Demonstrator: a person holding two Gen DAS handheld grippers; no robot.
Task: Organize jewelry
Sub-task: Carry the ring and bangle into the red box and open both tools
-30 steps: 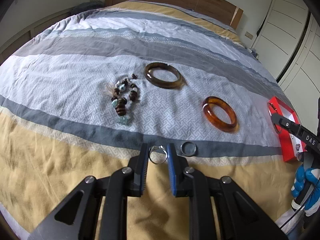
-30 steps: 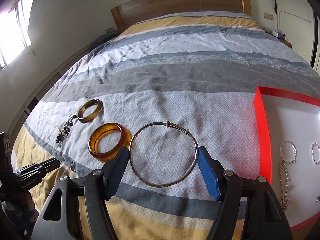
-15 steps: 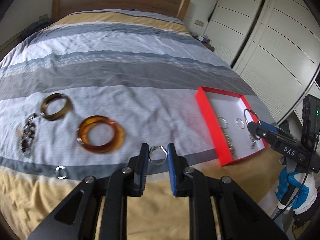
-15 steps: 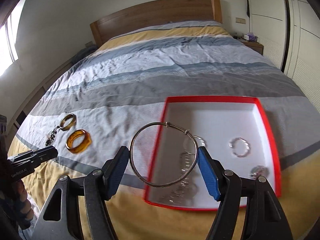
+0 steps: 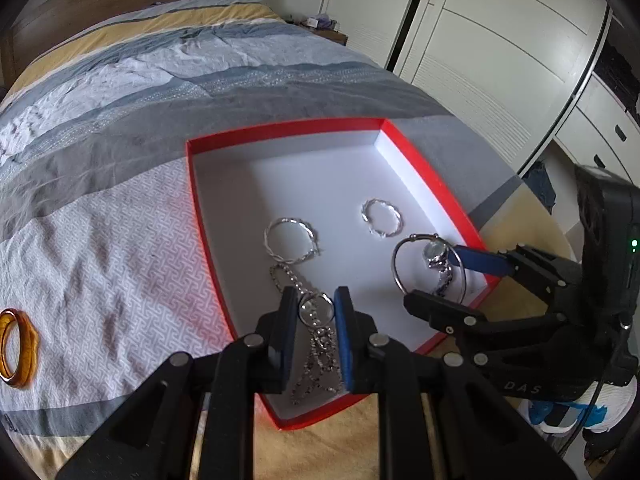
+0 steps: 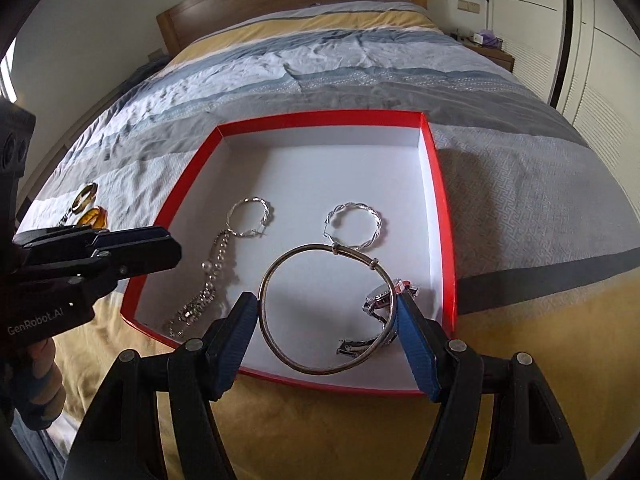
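On the side of the left gripper (image 6: pixel 160 246), as the right wrist camera sees it, the white words "GenRobot.AI" can be read. In the left wrist view the body of the right gripper (image 5: pixel 434 276) carries the letters "DAS".

The left gripper (image 5: pixel 316 308) has its fingers nearly closed, and a small silver ring (image 5: pixel 316 309) is pinched between the two pads. It hangs over the near part of the red tray (image 5: pixel 192 184), above a silver chain necklace (image 5: pixel 316 350) that lies on the white floor of the tray.

The right gripper (image 6: pixel 326 310) has its fingers wide apart, pressing from both sides on a thin silver bangle (image 6: pixel 280 276). The bangle is over the near right corner of the tray (image 6: pixel 438 184), above a wristwatch (image 6: pixel 380 300). Two twisted silver hoops (image 6: pixel 250 218) (image 6: pixel 356 224) lie further in. The tray rests on a striped bedspread (image 6: pixel 520 184); an amber bangle (image 5: pixel 14 344) lies on it, well apart to the left.
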